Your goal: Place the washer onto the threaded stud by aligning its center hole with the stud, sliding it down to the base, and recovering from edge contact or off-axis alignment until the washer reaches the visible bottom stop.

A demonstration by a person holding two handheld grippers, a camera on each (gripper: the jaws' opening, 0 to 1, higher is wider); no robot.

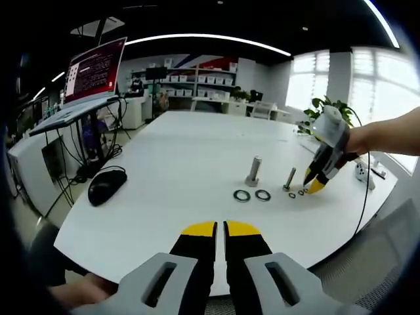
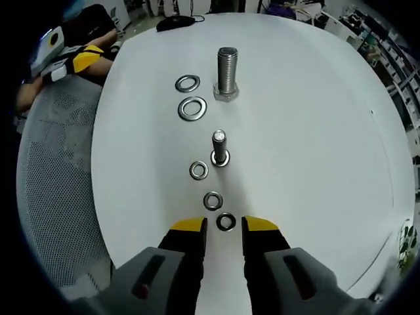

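Washer (image 2: 226, 222) lies flat on the table (image 2: 315, 131) at lower centre, between the spread jaws of my right hand-held gripper (image 2: 224, 226). I judge it light, stiff, slippery: pinch across its outer edge. Stud (image 2: 220, 147) stands just above. My left hand-held gripper (image 1: 219, 228) is pressed together.

Matt, smooth white table (image 2: 308, 131); shiny metal washers (image 2: 191, 108) and a threaded metal stud (image 2: 226, 71); a glossy black mouse (image 1: 106, 186) near the table's edge.

Your right gripper (image 2: 225, 229) hangs parted around a small dark washer (image 2: 226, 222) on the white table (image 2: 315, 118). The slim threaded stud (image 2: 219, 148) stands upright beyond it.
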